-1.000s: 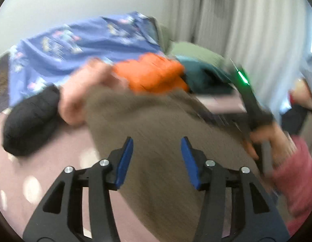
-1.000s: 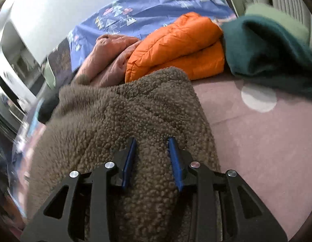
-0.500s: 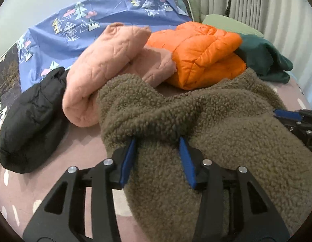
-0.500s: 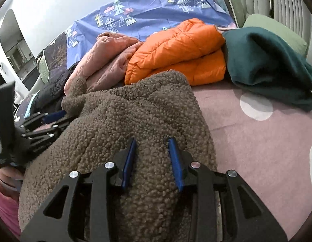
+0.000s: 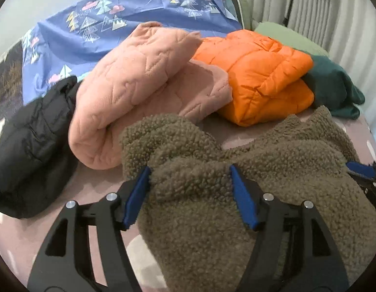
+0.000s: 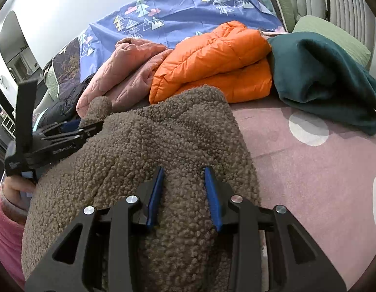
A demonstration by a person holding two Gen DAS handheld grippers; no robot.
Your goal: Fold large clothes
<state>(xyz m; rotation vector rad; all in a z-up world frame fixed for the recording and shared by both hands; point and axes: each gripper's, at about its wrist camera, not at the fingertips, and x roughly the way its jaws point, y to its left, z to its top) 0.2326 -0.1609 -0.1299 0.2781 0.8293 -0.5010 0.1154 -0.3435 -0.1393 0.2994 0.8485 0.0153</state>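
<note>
A brown fleece jacket (image 5: 273,170) lies bunched on the pink dotted bed sheet (image 6: 321,170); it also shows in the right wrist view (image 6: 163,146). My left gripper (image 5: 190,172) is open, its blue pads on either side of a fold of the fleece at the jacket's left end. My right gripper (image 6: 184,172) is shut on a thick fold of the fleece at the jacket's right side. The left gripper also shows at the left of the right wrist view (image 6: 71,129).
Behind the fleece lie a folded pink quilted jacket (image 5: 144,82), a folded orange puffer jacket (image 5: 261,73), a dark green garment (image 6: 321,80) and a black puffer jacket (image 5: 29,141). A blue patterned sheet (image 5: 114,24) covers the back. A green pillow (image 6: 334,34) lies by the curtains.
My left gripper came down onto the fleece's left end, closed on a fold, then opened its jaws wider. The right gripper has kept its grip and barely moved.
</note>
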